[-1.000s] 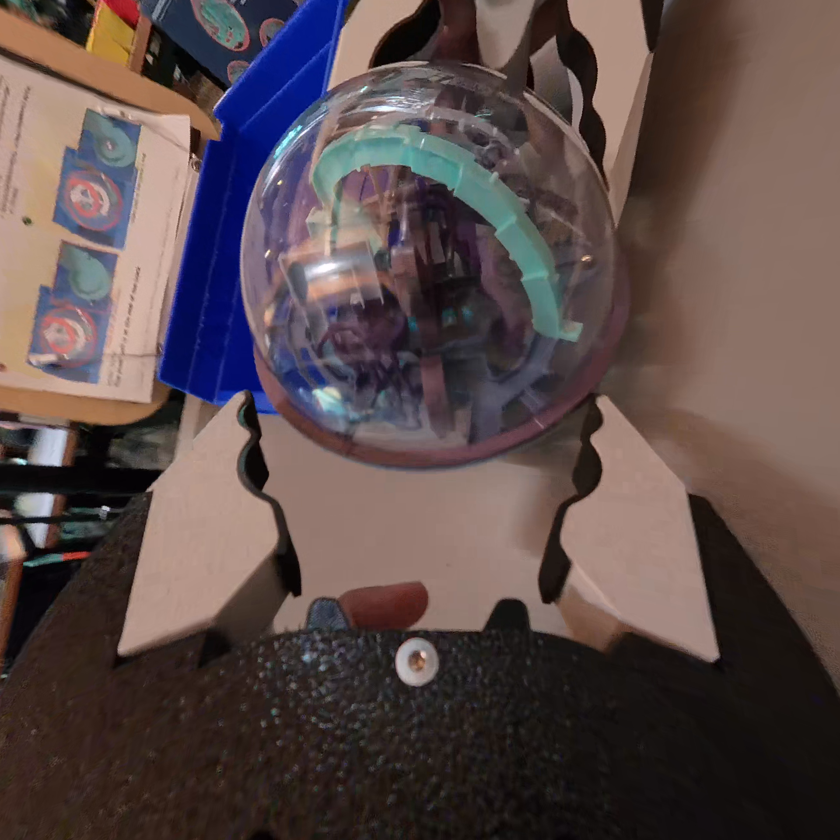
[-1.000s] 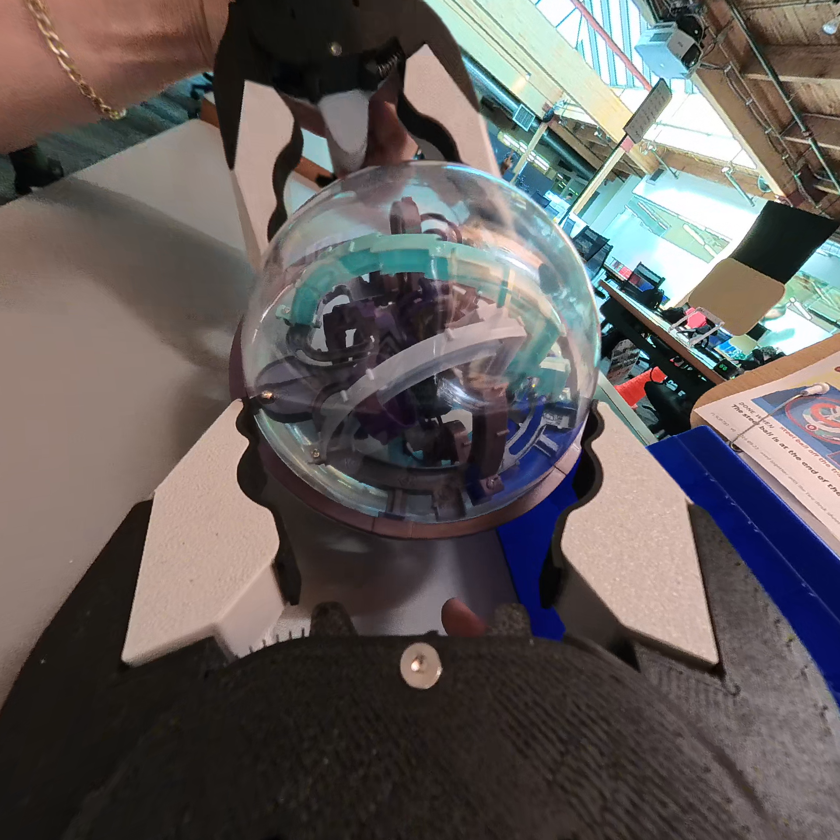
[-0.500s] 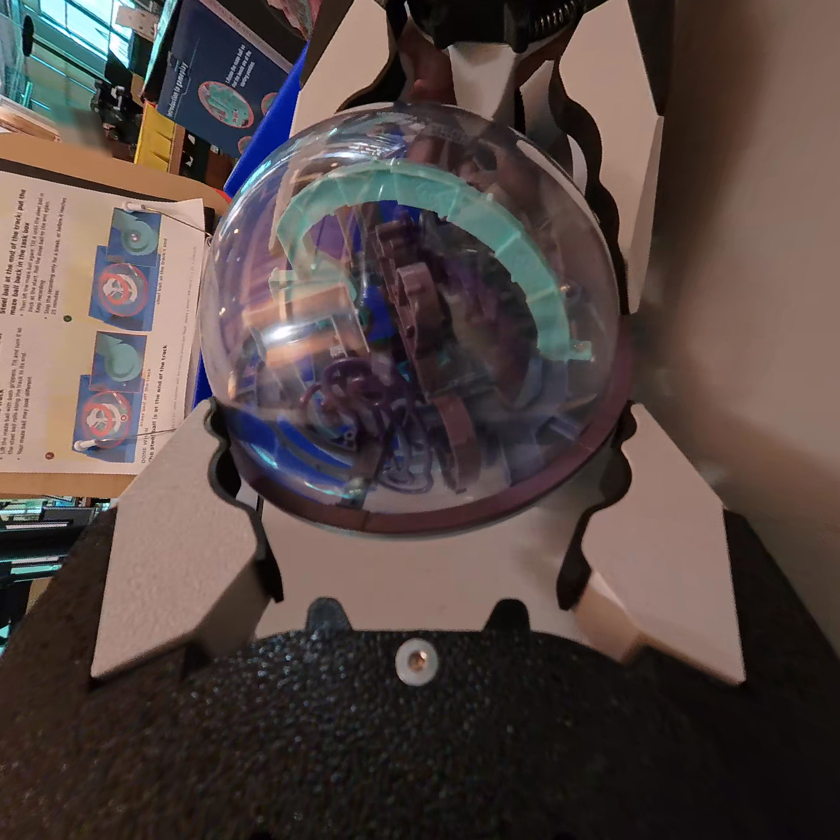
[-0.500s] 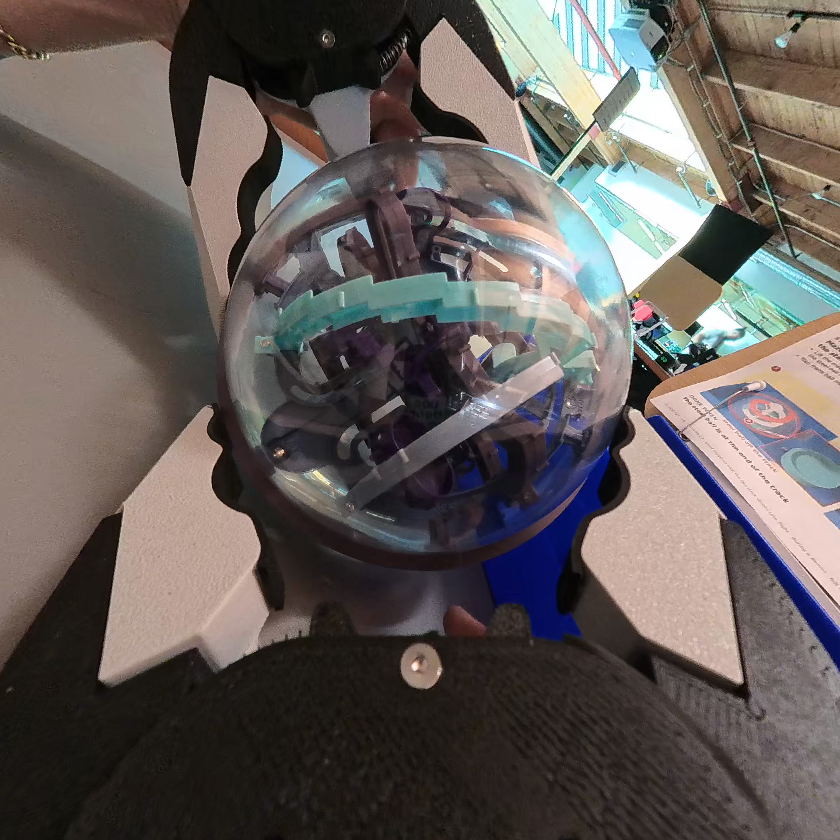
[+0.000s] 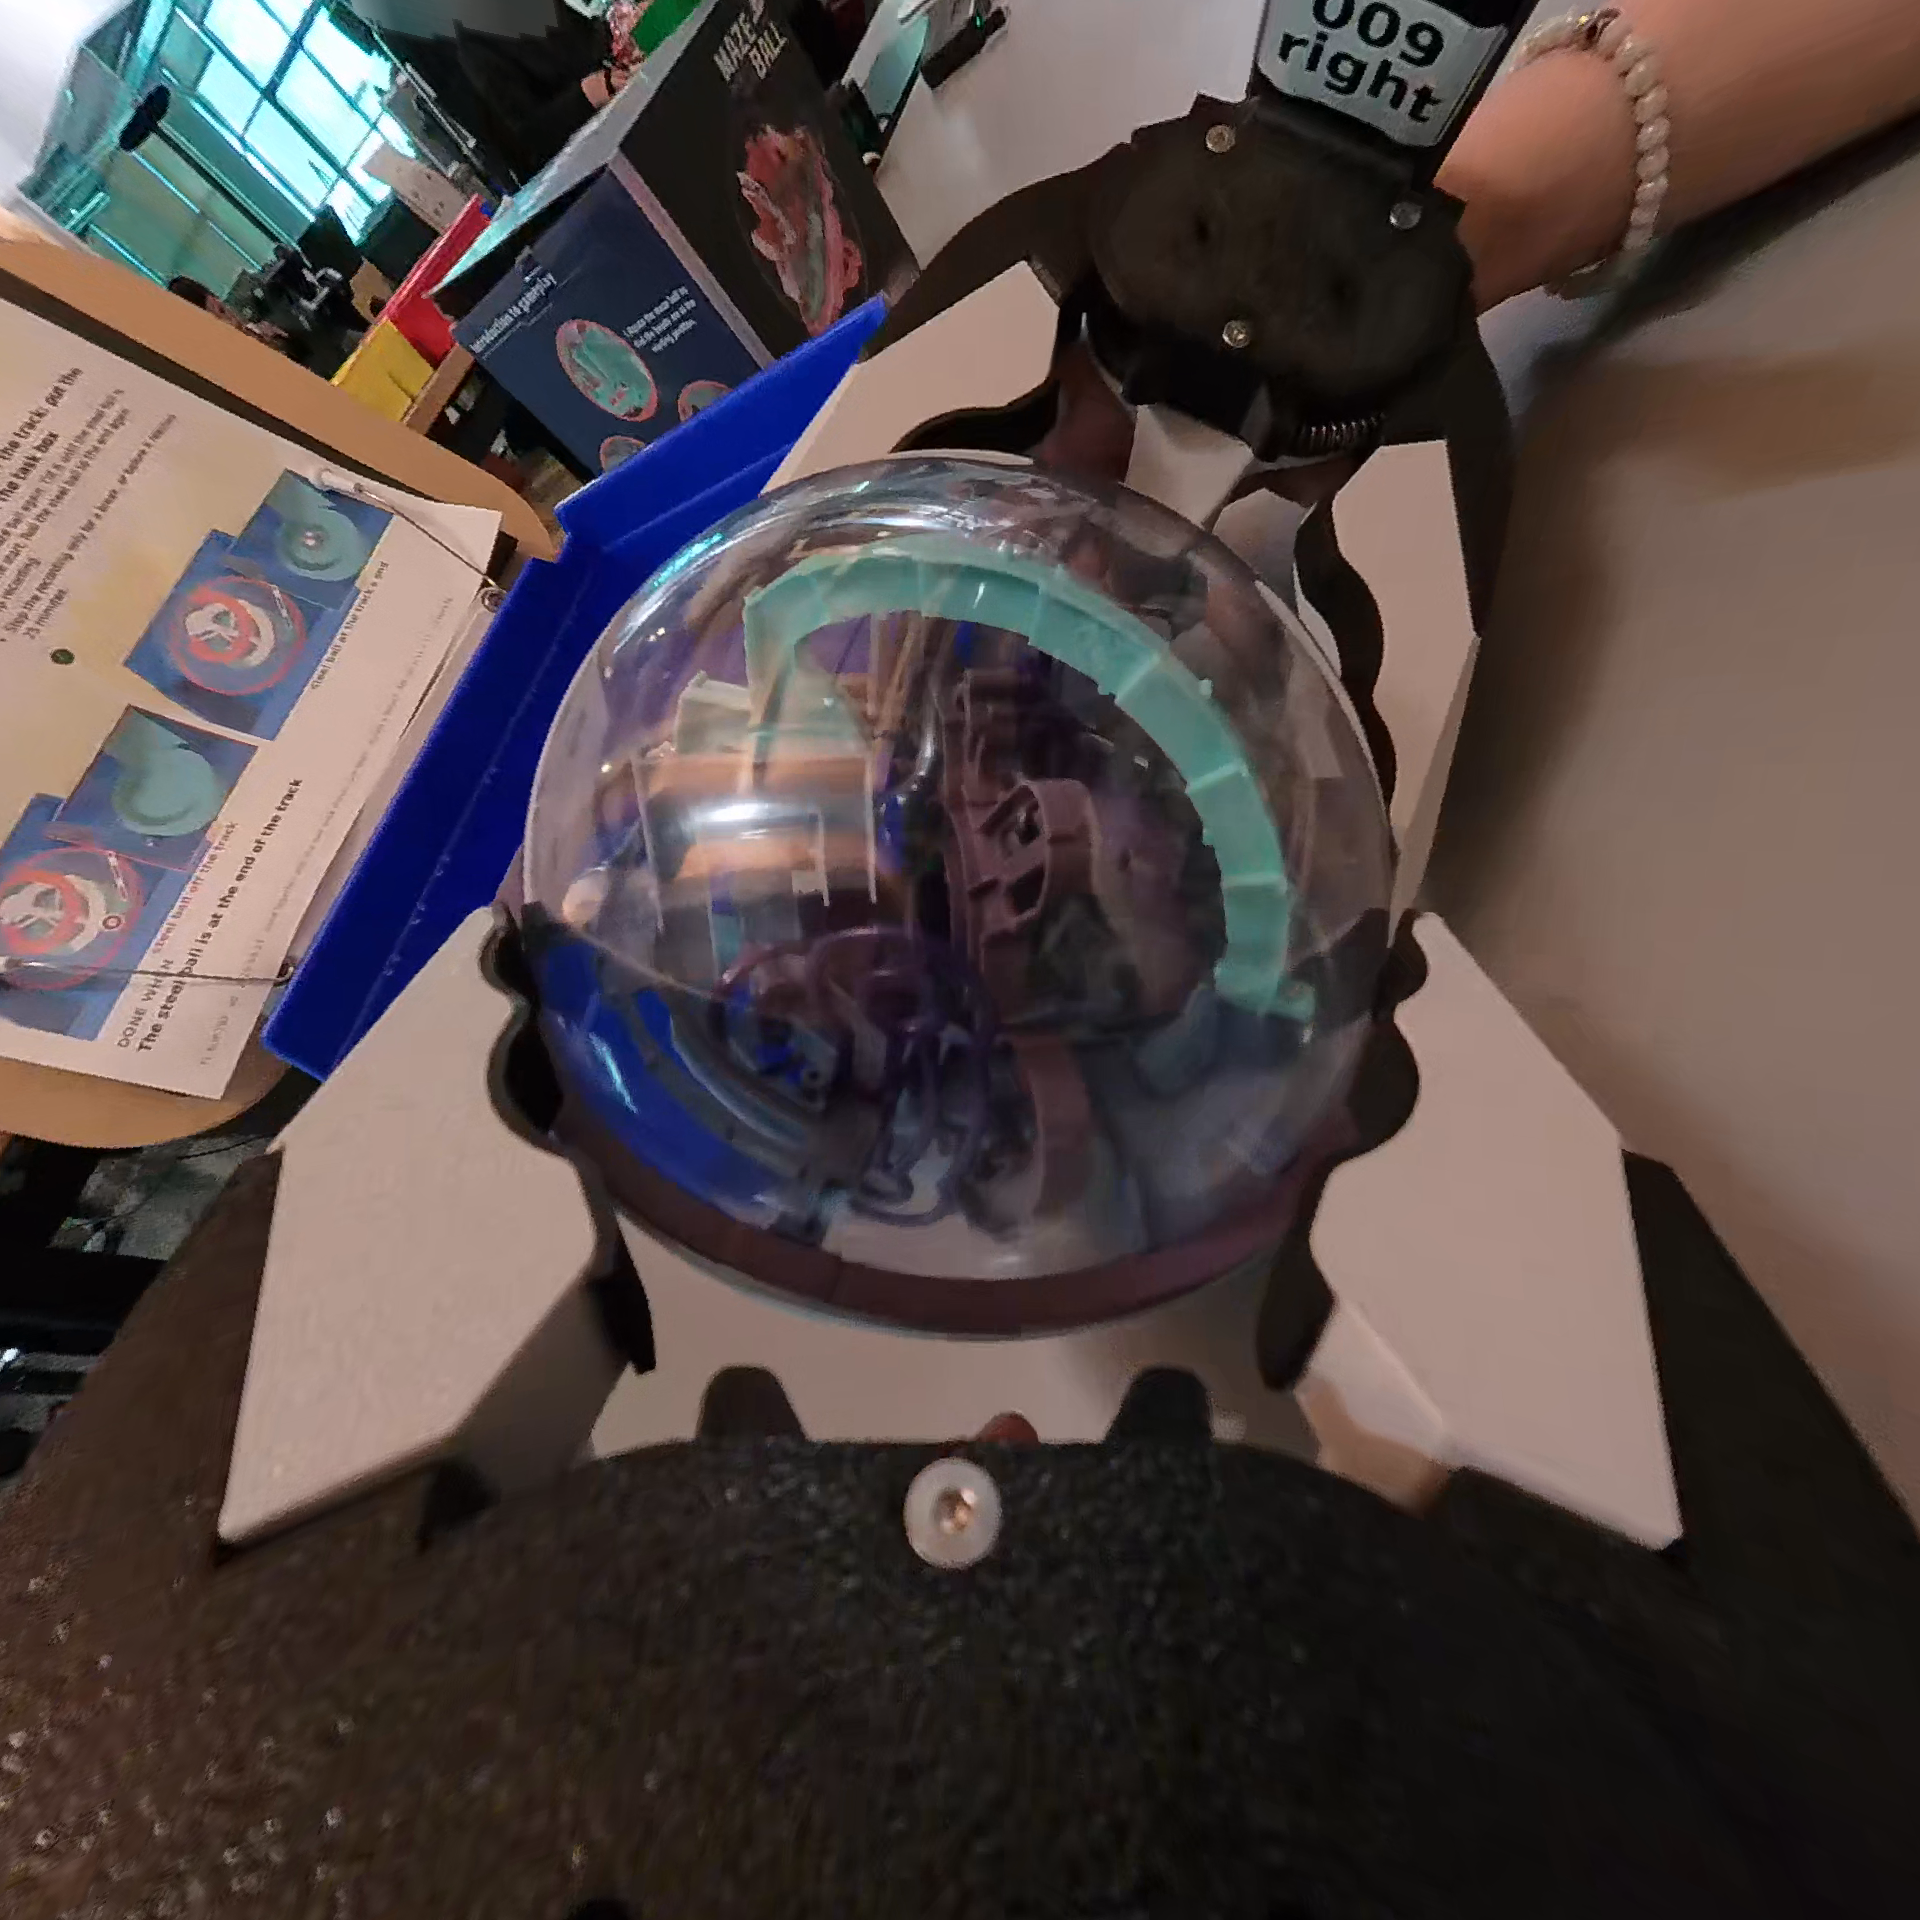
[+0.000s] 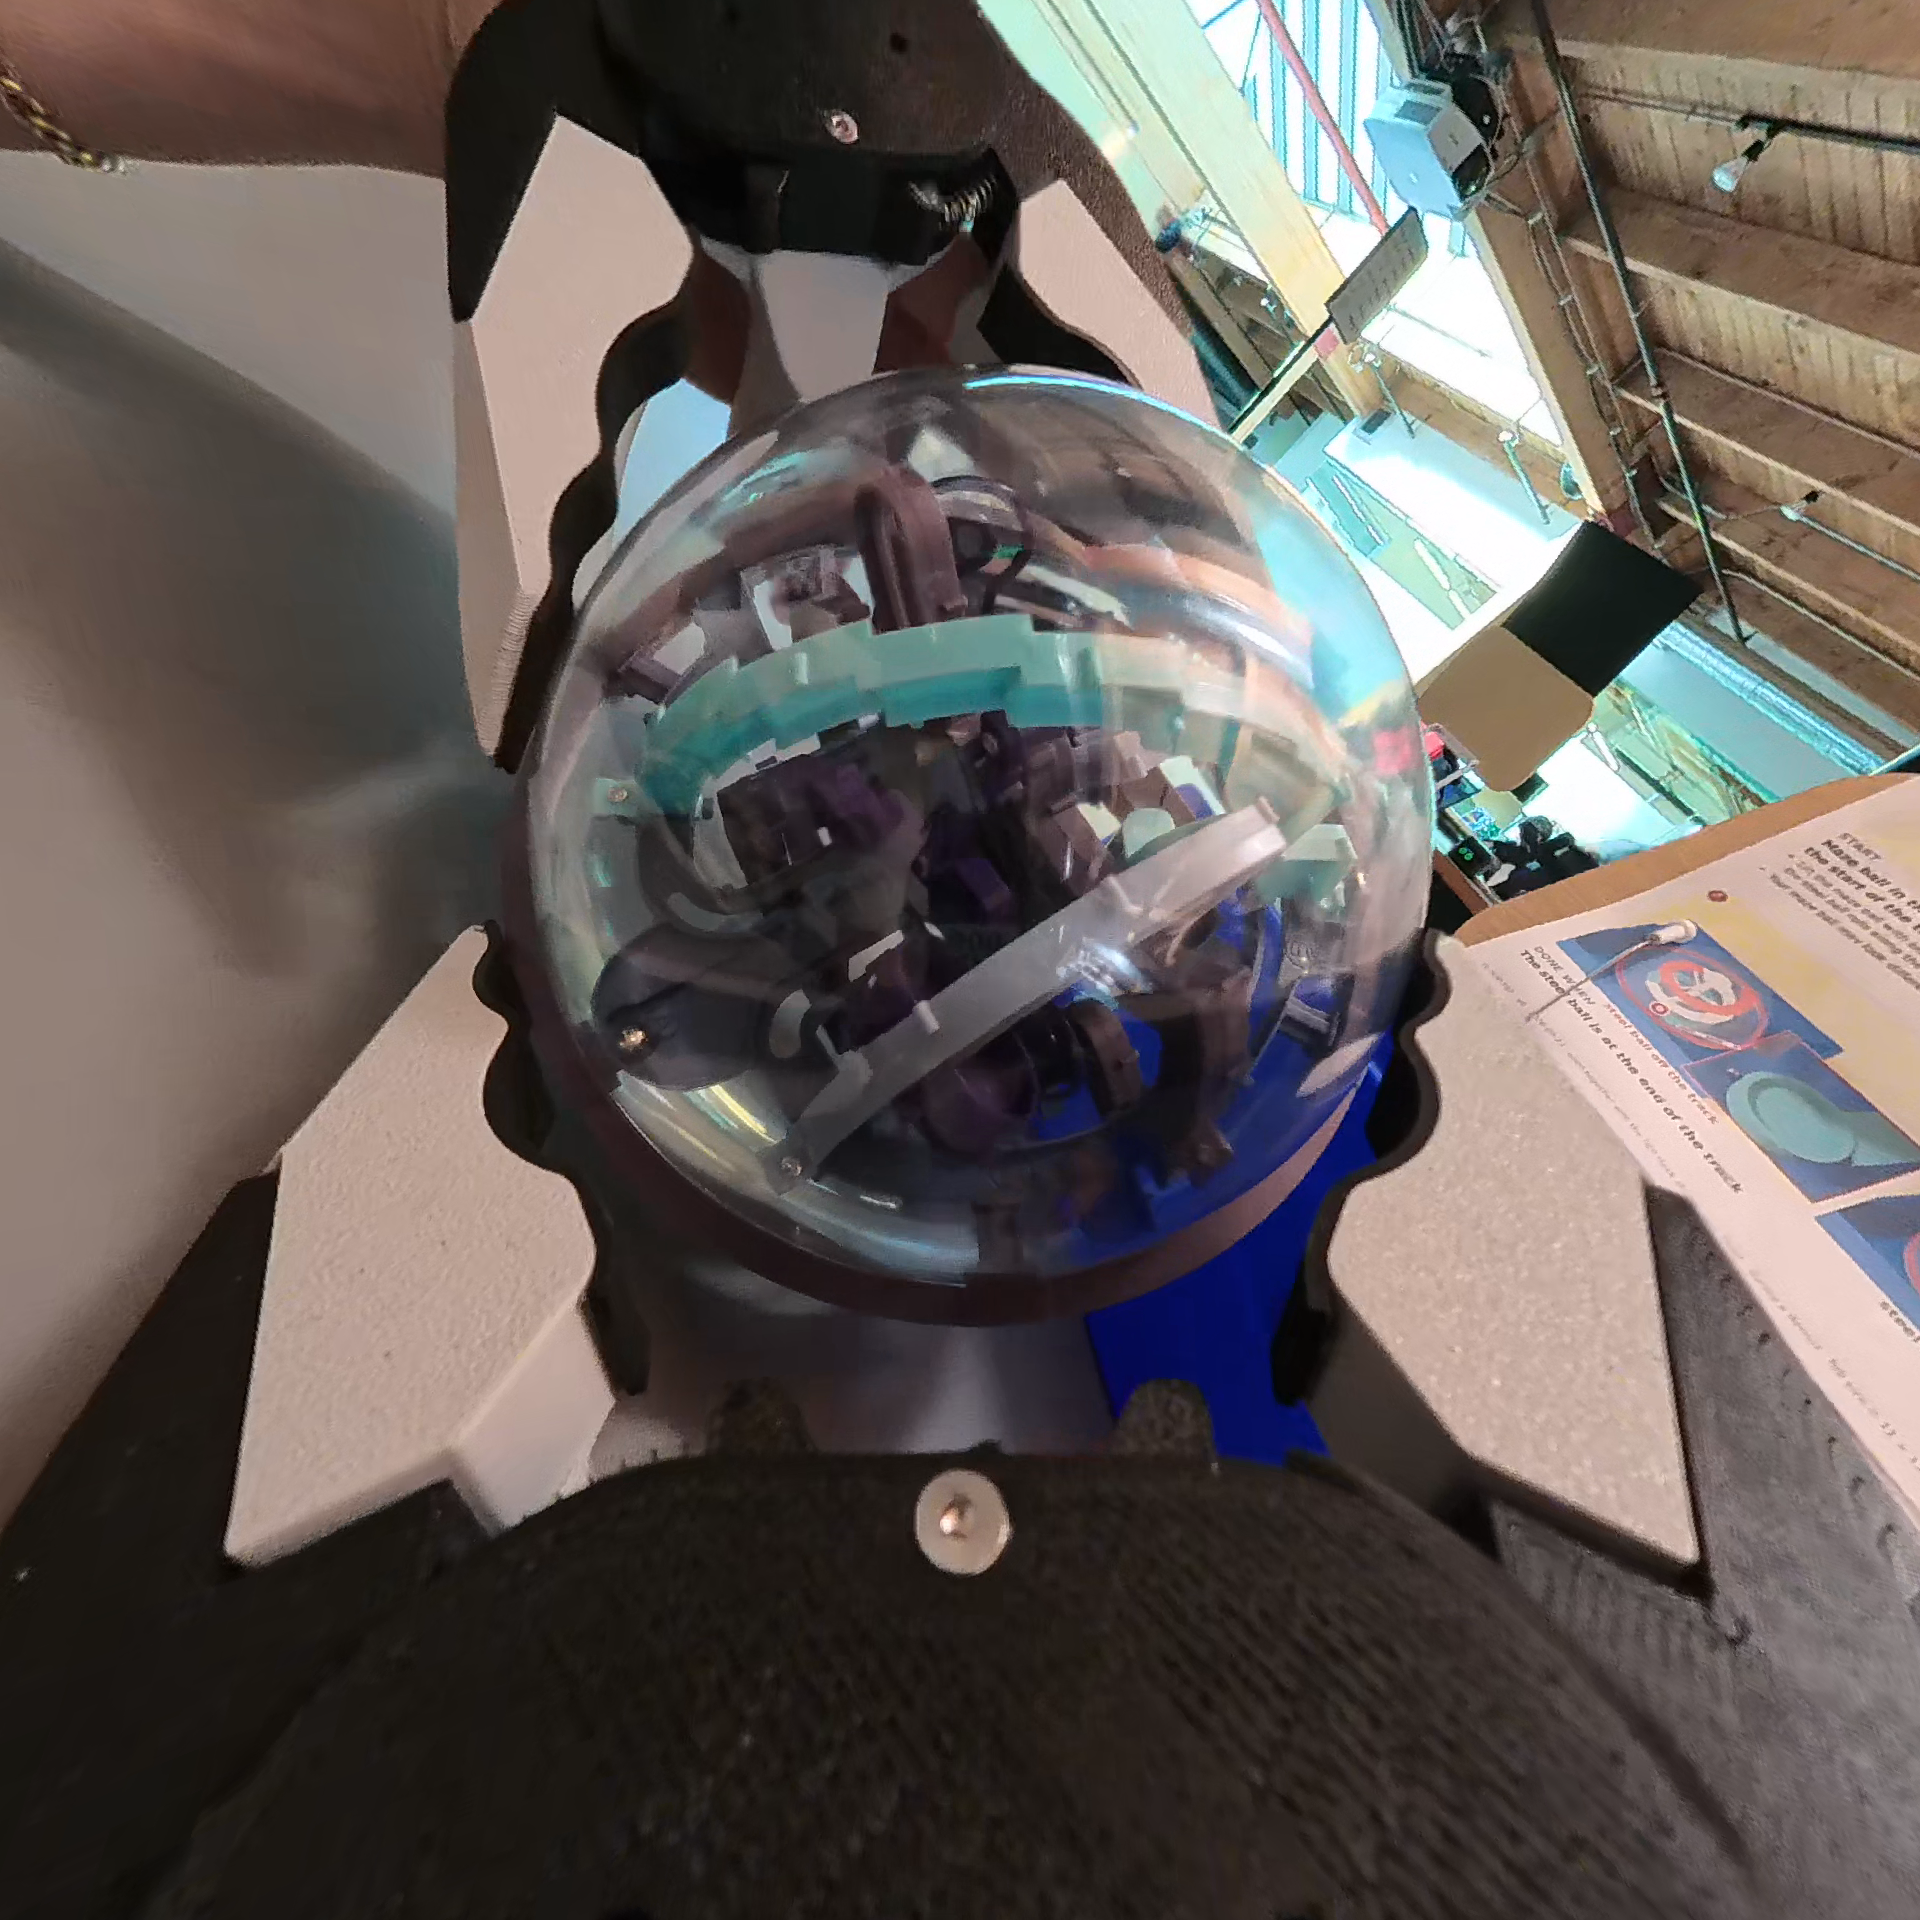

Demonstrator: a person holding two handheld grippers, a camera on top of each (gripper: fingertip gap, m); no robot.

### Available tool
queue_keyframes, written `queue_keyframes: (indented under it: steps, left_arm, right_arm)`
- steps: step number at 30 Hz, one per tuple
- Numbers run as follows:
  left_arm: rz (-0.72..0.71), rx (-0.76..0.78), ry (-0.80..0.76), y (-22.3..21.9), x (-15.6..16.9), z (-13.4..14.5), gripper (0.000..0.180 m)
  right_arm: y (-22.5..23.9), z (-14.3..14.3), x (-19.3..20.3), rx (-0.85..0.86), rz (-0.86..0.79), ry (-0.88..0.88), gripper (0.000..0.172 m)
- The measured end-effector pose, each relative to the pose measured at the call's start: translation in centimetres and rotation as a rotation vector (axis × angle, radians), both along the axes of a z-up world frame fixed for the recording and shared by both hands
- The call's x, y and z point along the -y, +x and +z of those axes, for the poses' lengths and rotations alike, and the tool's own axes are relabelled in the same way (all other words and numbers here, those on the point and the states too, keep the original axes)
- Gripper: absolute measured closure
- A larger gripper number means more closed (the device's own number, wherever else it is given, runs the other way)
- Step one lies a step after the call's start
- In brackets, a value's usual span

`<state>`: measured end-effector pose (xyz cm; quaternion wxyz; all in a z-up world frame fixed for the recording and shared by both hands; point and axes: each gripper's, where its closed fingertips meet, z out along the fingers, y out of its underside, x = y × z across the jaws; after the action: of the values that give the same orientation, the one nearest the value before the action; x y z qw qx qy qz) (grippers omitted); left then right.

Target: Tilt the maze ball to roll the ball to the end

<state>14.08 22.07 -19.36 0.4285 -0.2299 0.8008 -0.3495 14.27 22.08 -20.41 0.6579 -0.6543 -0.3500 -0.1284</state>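
While facing each other, both grippers' jaws, spread wide, clamp the maze ball (image 5: 956, 894) between them.

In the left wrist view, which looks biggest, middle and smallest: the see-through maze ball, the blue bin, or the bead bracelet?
1. maze ball, though it sits closest to the camera
2. blue bin, partly hidden behind the ball
3. bead bracelet

Print covers a paper sheet (image 5: 343, 717), a dark box (image 5: 613, 343) and a white label (image 5: 1361, 62) (black lettering).
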Motion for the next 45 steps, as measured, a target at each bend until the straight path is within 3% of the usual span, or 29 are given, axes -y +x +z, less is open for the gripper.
queue_keyframes:
  steps: [9,22,38,45]
  left_arm:
    - [-0.003,-0.031,-0.131,-0.1,0.2,0.4,0.030]
    - [0.022,-0.289,-0.503,-0.7,1.1,0.3,0.031]
    - [0.156,-0.581,-0.945,-0.6,1.2,0.6,0.030]
    - [0.134,-0.661,-1.011,-1.2,1.7,0.1,0.030]
  right_arm:
    - [-0.5,0.4,0.3,-0.043,0.031,0.002,0.014]
    - [-1.5,2.0,1.8,-0.373,0.199,-0.106,0.014]
    - [-1.3,2.4,1.7,-0.862,0.243,-0.380,0.014]
    - [-1.5,2.9,1.9,-0.892,0.260,-0.385,0.014]
